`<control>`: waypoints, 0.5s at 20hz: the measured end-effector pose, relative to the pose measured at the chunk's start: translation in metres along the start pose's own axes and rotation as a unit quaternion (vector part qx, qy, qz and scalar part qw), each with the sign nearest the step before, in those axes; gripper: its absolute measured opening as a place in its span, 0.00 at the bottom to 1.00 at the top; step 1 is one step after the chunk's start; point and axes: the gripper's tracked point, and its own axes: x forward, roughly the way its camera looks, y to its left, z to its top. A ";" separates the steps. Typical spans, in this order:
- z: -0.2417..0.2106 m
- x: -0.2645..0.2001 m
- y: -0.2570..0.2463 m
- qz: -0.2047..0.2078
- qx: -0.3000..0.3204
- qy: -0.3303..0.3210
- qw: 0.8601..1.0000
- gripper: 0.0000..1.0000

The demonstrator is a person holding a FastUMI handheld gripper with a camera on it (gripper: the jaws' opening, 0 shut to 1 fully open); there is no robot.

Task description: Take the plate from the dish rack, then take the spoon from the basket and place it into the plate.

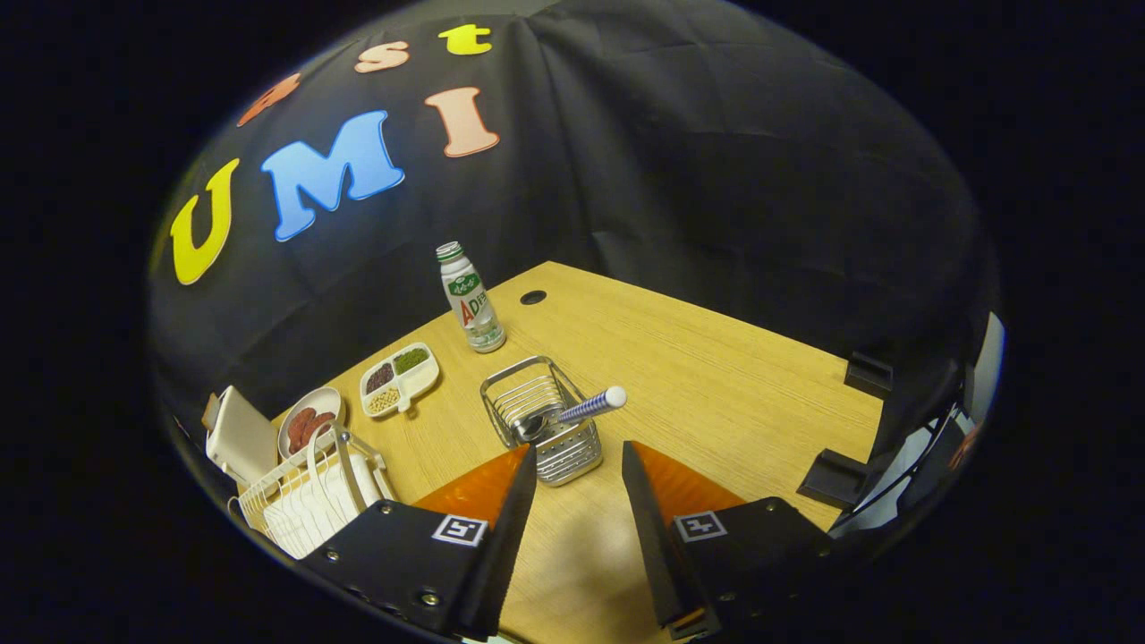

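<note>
The plate (315, 512) is standing upright in the dish rack (304, 501), well to the left of the tongs (580, 465), which are being held spread and empty above the counter (716, 394). Just ahead of them the spoon (583, 409) is leaning in the basket (539, 427). The tongs should be swung left and the plate's rim approached from above. Open counter is lying to the right; a sectioned dish (399, 379) and a bottle (470, 299) are crowding the left.

Wooden table (716, 385), six things on it.
Far: bottle (471, 300). Middle: basket (541, 420). Left: tray (399, 378), dish (309, 420), rack (309, 496), box (240, 440).
</note>
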 end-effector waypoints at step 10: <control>0.019 0.051 -0.009 0.011 0.020 -0.008 1.000 0.57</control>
